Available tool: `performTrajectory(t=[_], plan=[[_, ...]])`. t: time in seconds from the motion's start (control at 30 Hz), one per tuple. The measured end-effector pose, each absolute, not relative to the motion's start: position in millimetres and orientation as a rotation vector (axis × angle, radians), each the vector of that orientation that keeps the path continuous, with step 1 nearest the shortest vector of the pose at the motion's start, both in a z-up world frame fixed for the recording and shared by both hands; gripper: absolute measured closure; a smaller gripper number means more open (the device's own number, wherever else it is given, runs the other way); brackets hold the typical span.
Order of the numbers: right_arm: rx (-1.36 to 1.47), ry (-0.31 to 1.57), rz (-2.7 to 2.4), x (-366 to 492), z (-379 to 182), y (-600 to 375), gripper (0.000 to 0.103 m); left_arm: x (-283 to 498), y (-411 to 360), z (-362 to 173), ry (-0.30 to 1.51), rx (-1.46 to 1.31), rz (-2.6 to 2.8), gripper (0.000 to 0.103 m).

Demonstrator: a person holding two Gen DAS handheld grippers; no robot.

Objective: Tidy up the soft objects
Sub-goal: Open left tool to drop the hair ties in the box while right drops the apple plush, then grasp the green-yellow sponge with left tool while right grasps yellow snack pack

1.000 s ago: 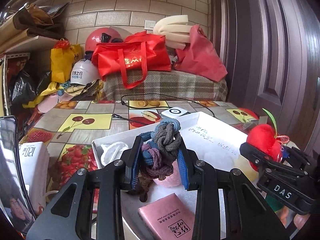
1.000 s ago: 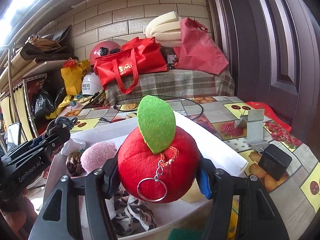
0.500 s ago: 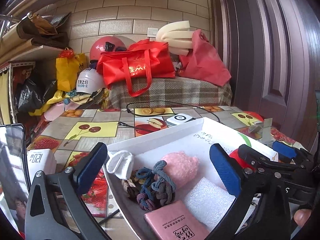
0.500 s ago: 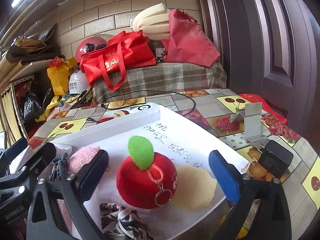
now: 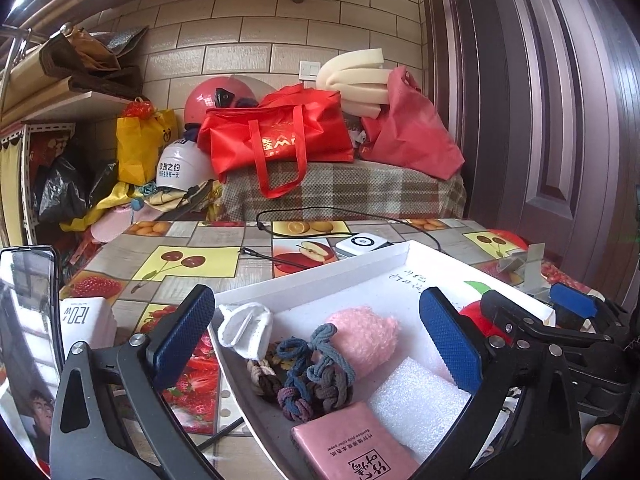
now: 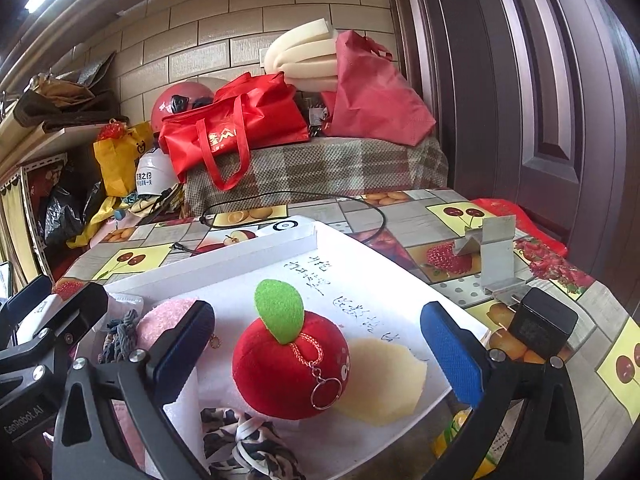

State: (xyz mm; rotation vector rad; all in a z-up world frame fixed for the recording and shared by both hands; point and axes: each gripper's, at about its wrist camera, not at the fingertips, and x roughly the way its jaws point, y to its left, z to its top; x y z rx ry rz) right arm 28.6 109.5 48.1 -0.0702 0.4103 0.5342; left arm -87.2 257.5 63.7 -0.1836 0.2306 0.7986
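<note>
**A:** Largest item and its hazard?

**B:** White tray (image 6: 304,240), low rim. My left gripper (image 5: 320,344) and my right gripper (image 6: 316,344) both hang over its near edge, jaws just opened, spread fully, pinching nothing. I judge that dropping either one could catch the rim and tip the tray.

**A:** Next?

**B:** Plush apple (image 6: 290,364), resting on the tray floor between my right pads, touching neither. It is round, so a nudge may roll it toward 3 o'clock, where the rim is low.

**A:** Smaller?

**B:** Pink pom-pom (image 5: 366,340), white foam block (image 5: 416,404), pink tissue pack (image 5: 352,444), then the knotted cord (image 5: 316,380), lying between my left pads, untouched. Its loops could snag a pad on retreat.

**A:** Open room?

**B:** Bare tray floor at 12 o'clock of the apple. The black adapter (image 6: 544,320) crowds the table at 3 o'clock.
</note>
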Motion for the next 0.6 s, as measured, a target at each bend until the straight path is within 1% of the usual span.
performTrajectory(t=[0.27,0.6], plan=[[-0.089,0.305,0.509,11,56,105,0.0,-99,253,64,0.219,-0.222,0.825,0.0],[-0.098,0.279,0.544,-6,59,64,0.0,-101,222,63,0.243,-0.169,0.764,0.0]])
